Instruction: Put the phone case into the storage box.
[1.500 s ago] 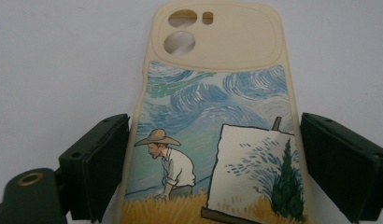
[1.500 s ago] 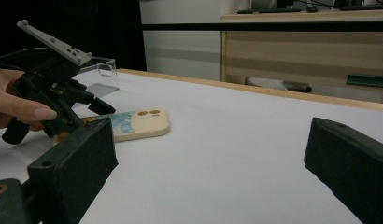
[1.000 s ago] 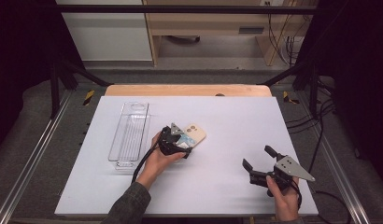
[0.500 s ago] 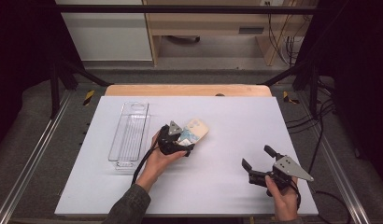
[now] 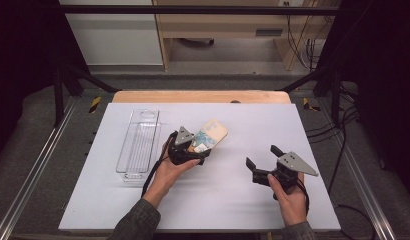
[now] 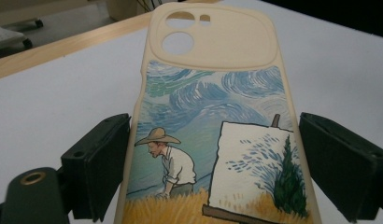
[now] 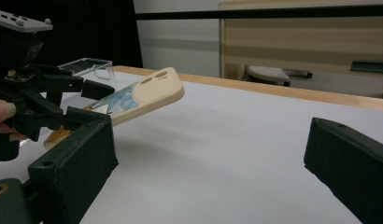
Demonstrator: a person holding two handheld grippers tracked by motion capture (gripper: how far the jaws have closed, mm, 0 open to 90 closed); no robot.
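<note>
Spreading under everything, the white table (image 5: 218, 200) takes up most of the high view, with a strip of bare wood along its far edge. Next in size, the clear plastic tray (image 5: 139, 145) lies lengthwise on the table's left part, just beside your left hand (image 5: 168, 172), a little gap between them.

Then the phone case (image 6: 213, 126), and you've got it. Your left gripper (image 5: 193, 150) pinches it by its long edges at the lower end, a black jaw on each side in the left gripper view. The jaws stand wide because the case is wide, and the pads press on its cream rim. The painted back faces up: swirling blue sky, a man in a straw hat, a canvas on an easel, yellow field below. The camera cut-outs sit at the far end. In the right gripper view the case (image 7: 143, 93) tilts up off the table, its free end in the air with a shadow underneath. In the high view it sits near the middle of the table, pointing away to the right.

Smallest in play, your right gripper (image 5: 265, 162) hovers well apart from the case, to its right and nearer you. Its jaws are spread, only bare table between them, aimed across at the case.
</note>
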